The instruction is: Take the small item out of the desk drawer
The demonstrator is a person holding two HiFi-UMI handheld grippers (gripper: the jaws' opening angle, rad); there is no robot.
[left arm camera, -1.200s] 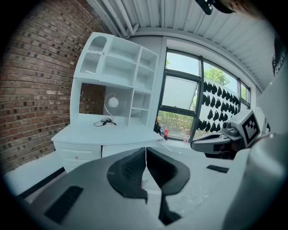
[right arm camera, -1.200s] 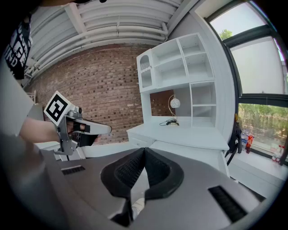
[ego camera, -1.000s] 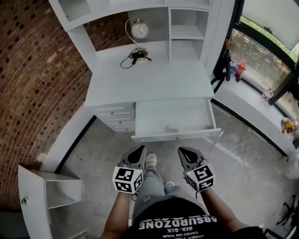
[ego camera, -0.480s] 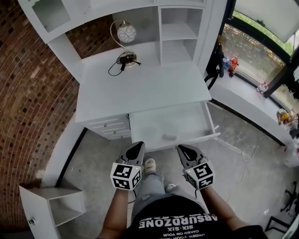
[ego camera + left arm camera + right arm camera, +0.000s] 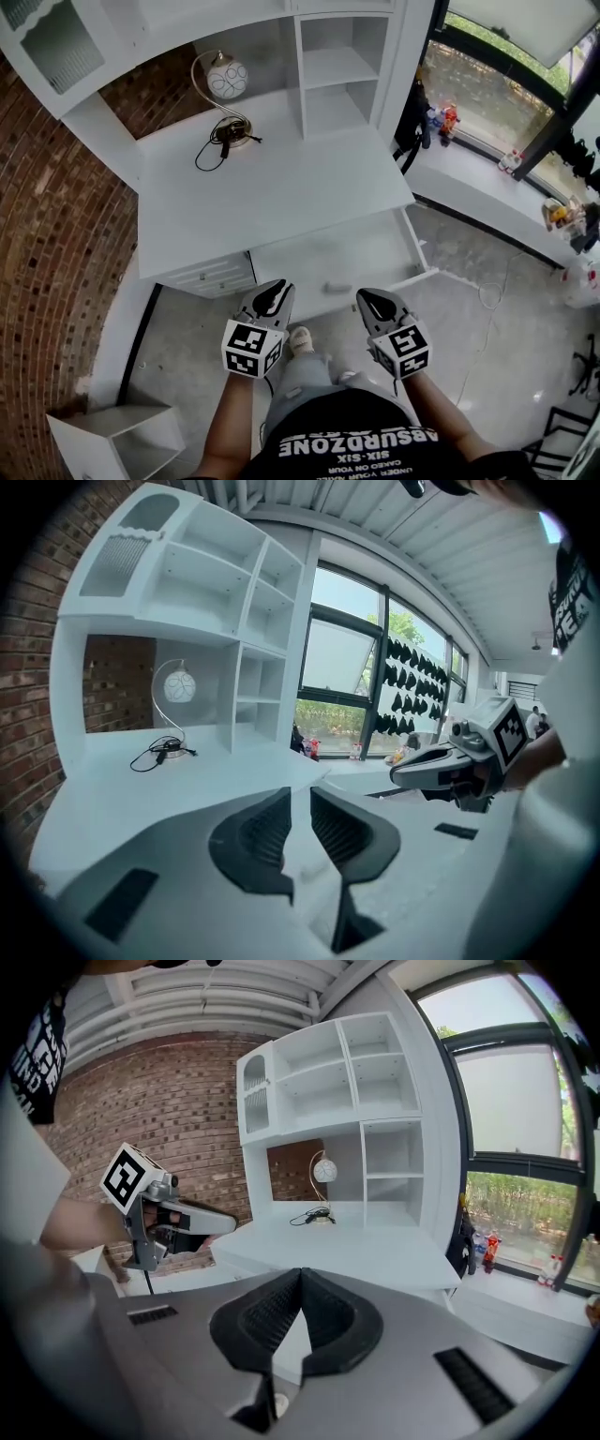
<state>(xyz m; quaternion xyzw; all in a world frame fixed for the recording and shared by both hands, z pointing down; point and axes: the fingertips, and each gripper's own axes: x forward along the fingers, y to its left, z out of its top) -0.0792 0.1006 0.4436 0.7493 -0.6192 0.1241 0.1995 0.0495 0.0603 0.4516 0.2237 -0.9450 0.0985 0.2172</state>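
Observation:
The white desk's drawer (image 5: 319, 255) stands pulled out toward me. A small grey item (image 5: 338, 288) lies on its floor near the front edge. My left gripper (image 5: 279, 285) hovers just before the drawer front, left of the item. Its jaws have just been opening: in the left gripper view the left gripper (image 5: 301, 791) shows a narrow gap with nothing in it. To the item's right, my right gripper (image 5: 362, 297) is level with the left one. In the right gripper view the right gripper (image 5: 301, 1273) has its tips touching, empty.
A globe lamp (image 5: 227, 80) and its black cable (image 5: 214, 145) sit at the back of the desk top (image 5: 272, 187). A stack of small drawers (image 5: 208, 275) is left of the open one. A low white cabinet (image 5: 122, 436) stands on the floor at lower left.
Both grippers have come forward, from well short of the drawer up to its front edge. The desk has shifted left and nearer in the head view.

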